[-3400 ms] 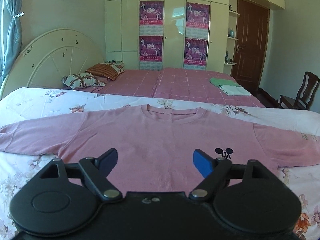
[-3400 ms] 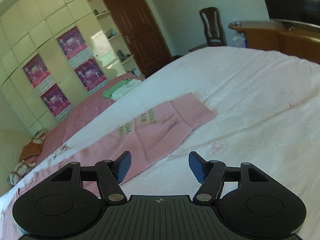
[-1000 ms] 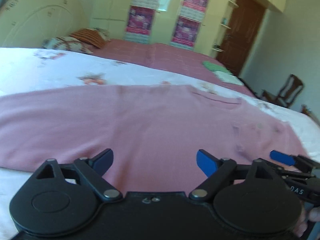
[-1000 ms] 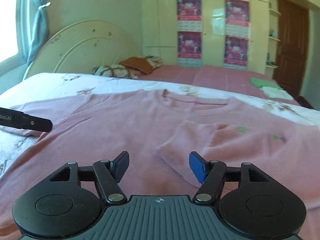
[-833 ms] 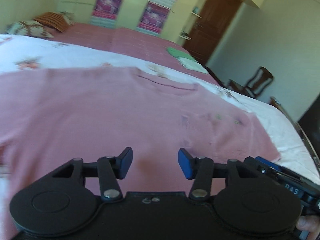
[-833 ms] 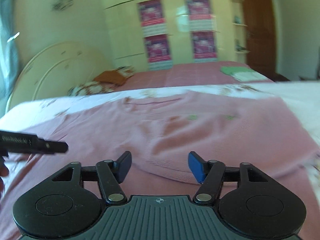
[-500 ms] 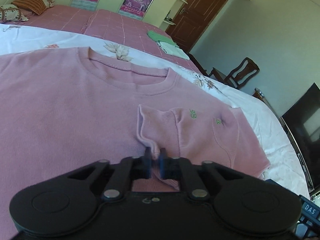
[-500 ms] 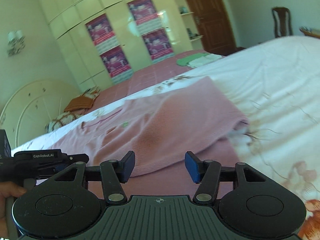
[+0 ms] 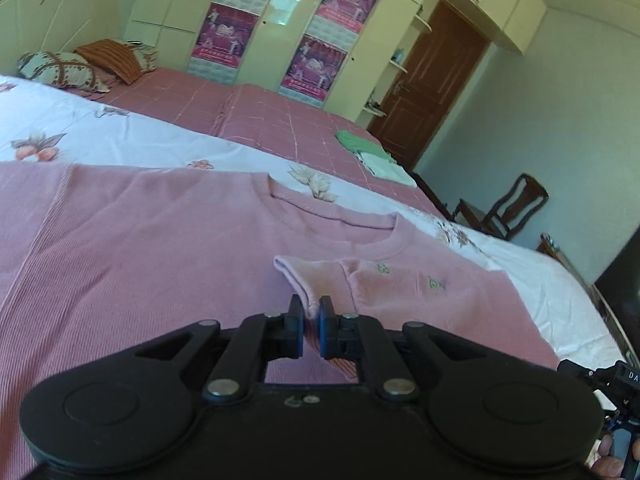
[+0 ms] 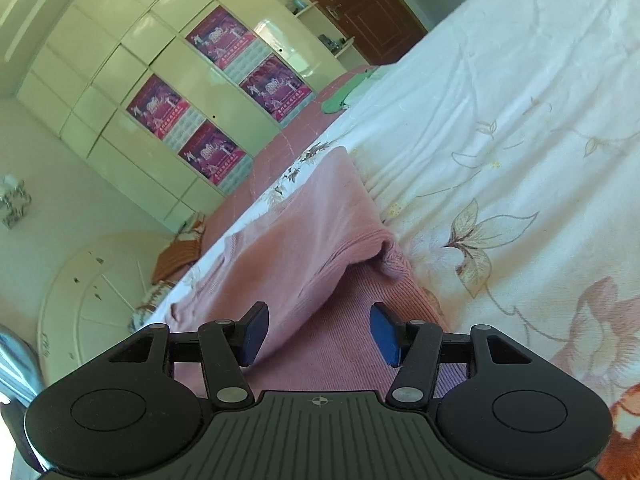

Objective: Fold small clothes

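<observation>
**One pink sweater on the bed, sleeve cuff clamped in the left gripper**

One pink sweater [image 9: 132, 248] lies spread flat on the white floral bedsheet [image 9: 132, 140], collar toward the far edge of the bed. Its right-hand sleeve [image 9: 432, 292] is folded inward across the chest; small green lettering shows on it. The sleeve cuff [image 9: 298, 276] ends near the middle of the chest, below the collar.

Left gripper [image 9: 310, 320]: jaws drawn together, pinching the ribbed cuff edge between the pads. Fabric visibly rises into the gap.

Right gripper [image 10: 316, 334]: jaws apart, nothing between the pads. It hovers over the sweater's side near the fold, where the doubled sleeve makes a raised ridge [image 10: 384, 256]. The view is strongly rolled. Beside that ridge, bare bedsheet with large flower prints runs toward the bed's near edge.

In the left wrist view, part of the right gripper's body and a fingertip of the person's hand [image 9: 604, 470] show at the lower right corner.

Beyond the white sheet:
- pink checked bedcover [image 9: 256, 116] on the far half of the bed
- folded green and white clothes [image 9: 368, 152] near its far corner
- pillows [image 9: 60, 68] at the headboard
- wardrobe with posters [image 9: 320, 64]
- brown door [image 9: 432, 88]
- wooden chair [image 9: 504, 212]
</observation>
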A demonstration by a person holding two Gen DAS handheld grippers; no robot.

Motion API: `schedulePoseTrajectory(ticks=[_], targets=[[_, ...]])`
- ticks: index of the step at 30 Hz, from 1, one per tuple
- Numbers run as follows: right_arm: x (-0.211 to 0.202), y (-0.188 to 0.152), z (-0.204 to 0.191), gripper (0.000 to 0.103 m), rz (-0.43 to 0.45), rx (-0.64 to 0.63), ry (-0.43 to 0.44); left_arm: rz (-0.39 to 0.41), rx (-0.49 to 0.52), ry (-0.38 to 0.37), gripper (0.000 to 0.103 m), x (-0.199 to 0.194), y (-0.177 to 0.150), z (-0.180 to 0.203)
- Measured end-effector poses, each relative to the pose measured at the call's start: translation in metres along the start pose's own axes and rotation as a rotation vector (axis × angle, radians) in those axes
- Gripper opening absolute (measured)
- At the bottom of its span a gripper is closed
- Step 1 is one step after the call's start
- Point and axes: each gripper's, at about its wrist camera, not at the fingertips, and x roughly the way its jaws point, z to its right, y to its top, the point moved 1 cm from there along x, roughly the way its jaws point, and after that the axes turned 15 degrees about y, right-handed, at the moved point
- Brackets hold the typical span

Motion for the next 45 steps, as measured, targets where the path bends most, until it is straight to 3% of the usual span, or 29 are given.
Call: schedulePoseTrajectory(ticks=[9,11,12,14,16,17,20,21,22,24,25,26,28,31,32,33,37,39,40,43,45], targets=[[0.001,0.032,0.038,0.055,0.078,0.249,0.080,-0.060,-0.024,0.013,0.006,0.017,-0.011,-0.004],[-0.002,0.037,0.044,0.020,0.091,0.250,0.063,-0.019,-0.035,0.019,0.006,0.012,-0.009,-0.003],[-0.003,0.040,0.043,0.005,0.079,0.220,0.024,0.068,-0.033,0.000,0.006,0.000,-0.007,-0.001],[-0.013,0.045,0.039,0.005,0.105,0.163,0.030,0.190,0.023,-0.026,0.006,-0.018,-0.004,0.009],[-0.022,0.046,0.035,0.005,0.113,0.065,0.019,0.115,0.064,0.021,0.006,-0.008,-0.009,0.015],[-0.018,0.041,0.038,0.005,0.069,0.042,-0.040,0.061,0.075,0.048,0.006,0.001,-0.014,0.015],[-0.020,0.031,0.044,0.005,0.049,0.054,-0.050,0.008,0.070,0.040,0.010,0.008,-0.025,0.009],[-0.022,0.030,0.043,0.005,0.048,0.050,-0.052,0.012,0.039,0.029,0.022,0.006,-0.026,0.005],[-0.024,0.029,0.042,0.005,0.042,0.044,-0.054,0.020,0.014,0.016,0.041,0.005,-0.025,0.001],[-0.025,0.026,0.042,0.005,0.032,0.033,-0.055,0.049,-0.012,0.019,0.064,0.002,-0.018,-0.003],[-0.023,0.028,0.041,0.005,0.031,0.038,-0.051,0.057,-0.019,0.019,0.065,0.003,-0.013,-0.004],[-0.022,0.029,0.040,0.005,0.029,0.047,-0.045,0.049,-0.026,0.016,0.065,0.007,-0.007,-0.005],[-0.023,0.030,0.041,0.005,0.032,0.069,-0.031,-0.017,-0.032,-0.001,0.051,0.023,0.001,-0.003],[-0.021,0.034,0.037,0.005,0.033,0.068,-0.033,-0.073,-0.041,-0.027,0.041,0.044,0.007,-0.002],[-0.021,0.034,0.036,0.005,0.034,0.064,-0.036,-0.080,-0.025,-0.030,0.031,0.048,0.009,0.001],[-0.020,0.033,0.034,0.005,0.034,0.057,-0.041,-0.084,0.000,-0.028,0.005,0.051,0.009,0.004],[-0.018,0.032,0.027,0.005,0.030,0.008,-0.064,0.163,-0.023,0.003,0.004,0.014,0.002,0.005],[-0.014,0.031,0.023,0.005,0.021,-0.026,-0.071,0.220,-0.064,0.041,0.004,0.005,-0.002,0.002],[-0.013,0.031,0.022,0.005,0.016,-0.037,-0.070,0.202,-0.066,0.054,0.004,0.009,-0.005,0.001],[-0.010,0.030,0.022,0.005,0.007,-0.053,-0.070,0.038,-0.024,0.084,0.006,0.037,-0.007,0.003],[-0.010,0.031,0.022,0.005,0.006,-0.051,-0.072,0.029,-0.033,0.078,0.011,0.039,-0.004,0.000]])
